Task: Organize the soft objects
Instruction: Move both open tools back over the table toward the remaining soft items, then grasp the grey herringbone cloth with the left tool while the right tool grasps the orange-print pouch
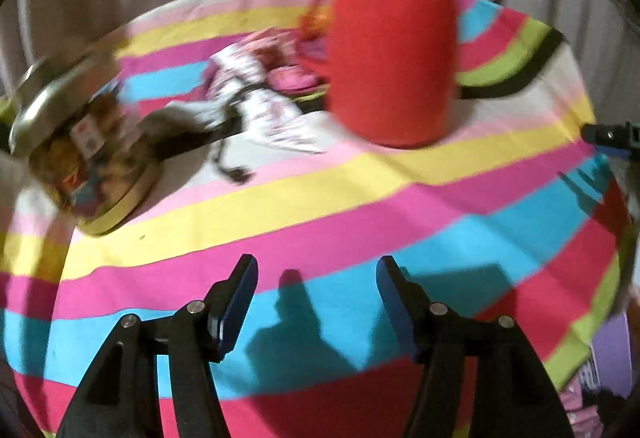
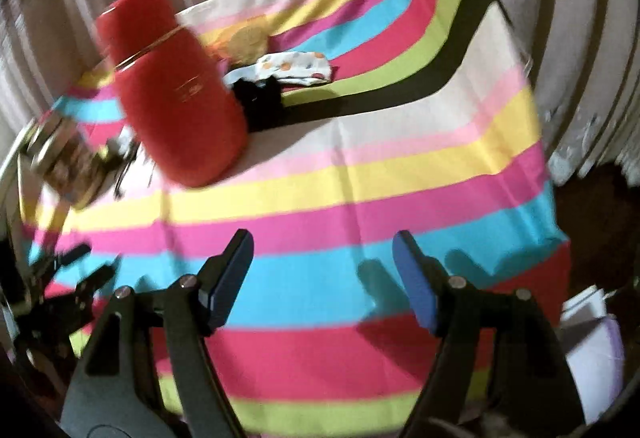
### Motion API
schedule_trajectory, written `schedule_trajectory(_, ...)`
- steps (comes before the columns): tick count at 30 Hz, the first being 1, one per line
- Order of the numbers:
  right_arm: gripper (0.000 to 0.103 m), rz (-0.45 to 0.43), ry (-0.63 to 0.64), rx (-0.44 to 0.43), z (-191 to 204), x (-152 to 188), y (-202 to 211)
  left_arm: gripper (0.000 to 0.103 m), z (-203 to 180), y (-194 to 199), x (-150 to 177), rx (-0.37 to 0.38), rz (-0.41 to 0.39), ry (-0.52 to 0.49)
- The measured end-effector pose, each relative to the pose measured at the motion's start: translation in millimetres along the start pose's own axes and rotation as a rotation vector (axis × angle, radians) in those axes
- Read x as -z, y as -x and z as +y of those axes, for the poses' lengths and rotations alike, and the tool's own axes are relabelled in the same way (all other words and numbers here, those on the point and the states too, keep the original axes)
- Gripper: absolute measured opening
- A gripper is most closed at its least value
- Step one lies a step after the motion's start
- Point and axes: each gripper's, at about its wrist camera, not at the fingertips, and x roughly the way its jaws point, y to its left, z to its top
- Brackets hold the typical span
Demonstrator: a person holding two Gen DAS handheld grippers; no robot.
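A white patterned cloth [image 1: 256, 97] with a black strap lies crumpled at the back of the striped tablecloth [image 1: 340, 193], with a pink soft item [image 1: 294, 77] behind it. In the right wrist view a white cloth with orange dots [image 2: 296, 67] lies over a black cloth [image 2: 260, 97], beside a blurred yellowish round thing [image 2: 246, 39]. My left gripper [image 1: 316, 266] hangs open over the blue and pink stripes with nothing between its fingers. Well short of the cloths, my right gripper [image 2: 322, 242] is open too and holds nothing.
A tall red flask [image 1: 394, 49] stands mid-table in front of the cloths, also the flask [image 2: 176, 89] in the right view. A gold-lidded tin [image 1: 80, 149] sits at the left. White curtains hang behind. The table's edge drops off at right, near a pale box [image 2: 592, 342].
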Motion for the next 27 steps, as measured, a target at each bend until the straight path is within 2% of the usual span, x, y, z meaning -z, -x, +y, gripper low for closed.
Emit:
schedule_trajectory(5,0.075,-0.056,-0.079,-0.065,-16,-14,-35,0.063,43,-26,-17,-0.013,-0.012,0.104)
schedule_trajectory(10,0.075,-0.02,-0.096,-0.108,-18,-18,-64,0.063,59,-45,-49,0.009,-0.035,0.175)
schedule_trajectory(13,0.075,0.002,-0.06,-0.091,-16,-17,-76,0.063,56,-54,-74,-0.059,-0.086,0.165)
schedule_trajectory(15,0.075,0.004,-0.062,-0.087,-18,-15,-79,0.063,52,-63,-93,-0.145,-0.123,0.139)
schedule_trajectory(16,0.075,0.006,-0.074,-0.094,-21,-14,-82,0.063,50,-70,-104,-0.214,-0.131,0.122)
schedule_trajectory(17,0.075,0.009,-0.094,-0.104,-25,-13,-84,0.063,49,-78,-113,-0.275,-0.123,0.11)
schedule_trajectory(19,0.075,0.002,-0.112,-0.116,-29,-11,-86,0.063,52,-102,-127,-0.351,-0.042,0.117)
schedule_trajectory(22,0.075,0.002,-0.127,-0.126,-33,-12,-86,0.063,67,-127,-134,-0.377,0.034,0.194)
schedule_trajectory(24,0.075,0.004,-0.131,-0.127,-35,-13,-86,0.062,71,-141,-136,-0.369,0.067,0.19)
schedule_trajectory(25,0.075,0.006,-0.129,-0.127,-35,-13,-86,0.062,71,-143,-137,-0.371,0.053,0.182)
schedule_trajectory(26,0.075,0.007,-0.116,-0.116,-34,-15,-86,0.056,71,-145,-139,-0.367,0.052,0.176)
schedule_trajectory(27,0.075,0.006,-0.106,-0.11,-33,-18,-86,0.044,72,-143,-139,-0.329,0.044,0.177)
